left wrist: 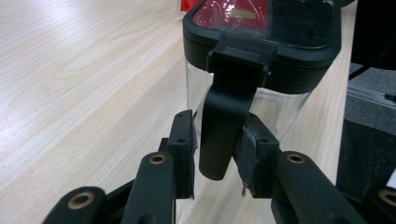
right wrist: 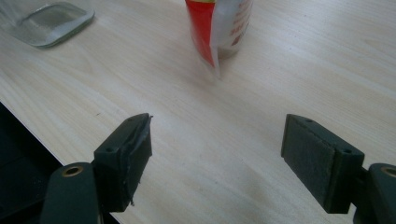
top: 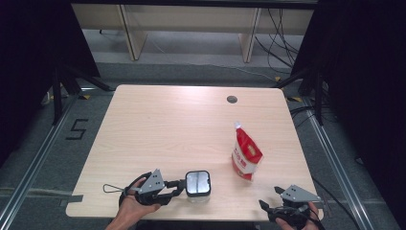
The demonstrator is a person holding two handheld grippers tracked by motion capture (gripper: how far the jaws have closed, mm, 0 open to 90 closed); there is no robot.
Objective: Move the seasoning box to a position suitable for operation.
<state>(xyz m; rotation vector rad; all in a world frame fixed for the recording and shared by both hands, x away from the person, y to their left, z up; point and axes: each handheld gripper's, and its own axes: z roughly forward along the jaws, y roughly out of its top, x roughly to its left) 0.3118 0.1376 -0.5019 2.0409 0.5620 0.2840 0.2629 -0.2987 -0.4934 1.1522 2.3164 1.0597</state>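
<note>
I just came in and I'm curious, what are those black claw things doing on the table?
A person holds a claw-like gripper in each hand. The left gripper has its jaws on either side of the black latch of a clear container with a black lid, near the table's front edge. Whether the pads press on the latch is hard to tell. The right gripper waits with jaws wide open and nothing between them. A red and white pouch stands upright, untouched.
</note>
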